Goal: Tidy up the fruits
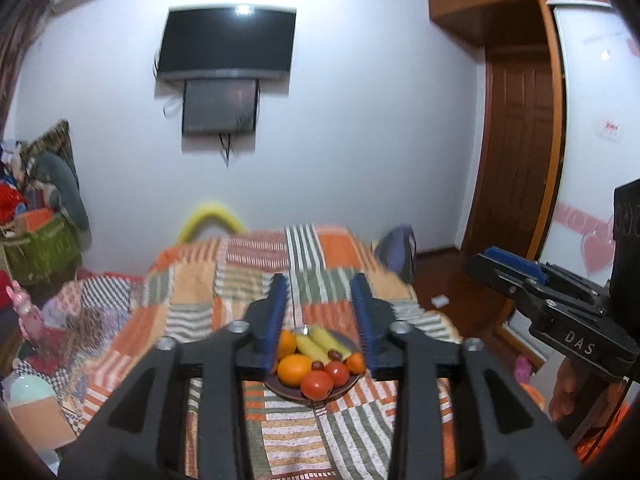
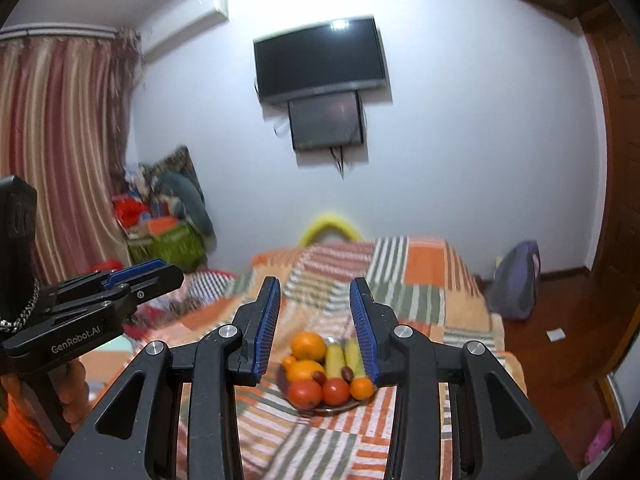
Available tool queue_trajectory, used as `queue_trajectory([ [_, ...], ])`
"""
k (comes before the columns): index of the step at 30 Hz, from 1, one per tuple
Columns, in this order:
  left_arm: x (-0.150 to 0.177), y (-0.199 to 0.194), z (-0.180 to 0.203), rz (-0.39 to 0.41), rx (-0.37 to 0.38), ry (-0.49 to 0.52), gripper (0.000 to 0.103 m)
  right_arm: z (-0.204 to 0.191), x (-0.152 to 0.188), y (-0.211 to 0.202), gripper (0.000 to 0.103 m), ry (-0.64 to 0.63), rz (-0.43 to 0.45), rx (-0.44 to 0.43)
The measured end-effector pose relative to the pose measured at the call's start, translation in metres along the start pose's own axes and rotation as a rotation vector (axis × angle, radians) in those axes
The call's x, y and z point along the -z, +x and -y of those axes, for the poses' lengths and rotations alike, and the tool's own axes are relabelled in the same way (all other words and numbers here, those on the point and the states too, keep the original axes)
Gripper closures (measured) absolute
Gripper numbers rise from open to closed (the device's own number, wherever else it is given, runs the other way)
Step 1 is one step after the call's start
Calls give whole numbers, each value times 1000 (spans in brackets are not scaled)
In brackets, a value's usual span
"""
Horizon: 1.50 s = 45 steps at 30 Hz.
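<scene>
A dark plate [image 1: 280, 389] of fruit sits on the patchwork bedspread [image 1: 224, 280]. It holds oranges [image 1: 294, 369], two tomatoes [image 1: 317, 385], two bananas [image 1: 316, 342] and small dark red fruits [image 1: 318, 365]. My left gripper [image 1: 321, 280] is open and empty, held above and short of the plate. My right gripper [image 2: 314, 285] is open and empty, also above and short of the plate [image 2: 344, 407]. Each gripper shows at the edge of the other's view: the right gripper [image 1: 520, 272] in the left wrist view, the left gripper [image 2: 132, 276] in the right wrist view.
The bed runs toward a white wall with a mounted TV [image 1: 226, 42]. Clutter and a green basket [image 1: 40, 248] lie left of the bed. A purple backpack [image 2: 516, 284] and wooden floor are to the right, by a wooden wardrobe [image 1: 516, 140]. Striped curtains [image 2: 60, 140] hang at the left.
</scene>
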<state>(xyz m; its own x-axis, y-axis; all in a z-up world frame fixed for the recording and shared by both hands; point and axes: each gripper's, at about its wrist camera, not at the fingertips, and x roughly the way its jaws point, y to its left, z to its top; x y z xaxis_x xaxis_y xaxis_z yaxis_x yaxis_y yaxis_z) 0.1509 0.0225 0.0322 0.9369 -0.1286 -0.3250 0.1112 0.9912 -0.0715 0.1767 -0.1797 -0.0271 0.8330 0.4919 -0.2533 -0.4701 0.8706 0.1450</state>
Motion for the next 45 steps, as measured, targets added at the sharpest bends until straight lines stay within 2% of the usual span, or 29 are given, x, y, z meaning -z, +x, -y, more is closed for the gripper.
queue_trajectory([
  [3, -5, -38, 10, 85, -4, 17, 46, -13, -5, -28, 66, -7, 60, -4],
  [5, -6, -55, 17, 121, -13, 33, 42, -22, -7, -42, 57, -14, 94, -1],
  [9, -5, -84, 28, 178, -26, 44, 26, -36, -4, -60, 46, -36, 147, 21],
  [11, -4, -91, 30, 185, -27, 44, 20, -42, -2, -68, 32, -46, 172, 39],
  [14, 0, -100, 34, 194, -42, 44, 10, -46, -1, -73, 17, -63, 212, 88],
  [18, 3, -108, 34, 196, -52, 29, 2, -50, 1, -78, 1, -59, 236, 118],
  [23, 8, -109, 36, 196, -73, 32, 0, -52, 3, -78, 0, -49, 233, 139],
  [45, 15, -111, 32, 179, -71, 19, 0, -50, 16, -98, 0, -42, 220, 156],
])
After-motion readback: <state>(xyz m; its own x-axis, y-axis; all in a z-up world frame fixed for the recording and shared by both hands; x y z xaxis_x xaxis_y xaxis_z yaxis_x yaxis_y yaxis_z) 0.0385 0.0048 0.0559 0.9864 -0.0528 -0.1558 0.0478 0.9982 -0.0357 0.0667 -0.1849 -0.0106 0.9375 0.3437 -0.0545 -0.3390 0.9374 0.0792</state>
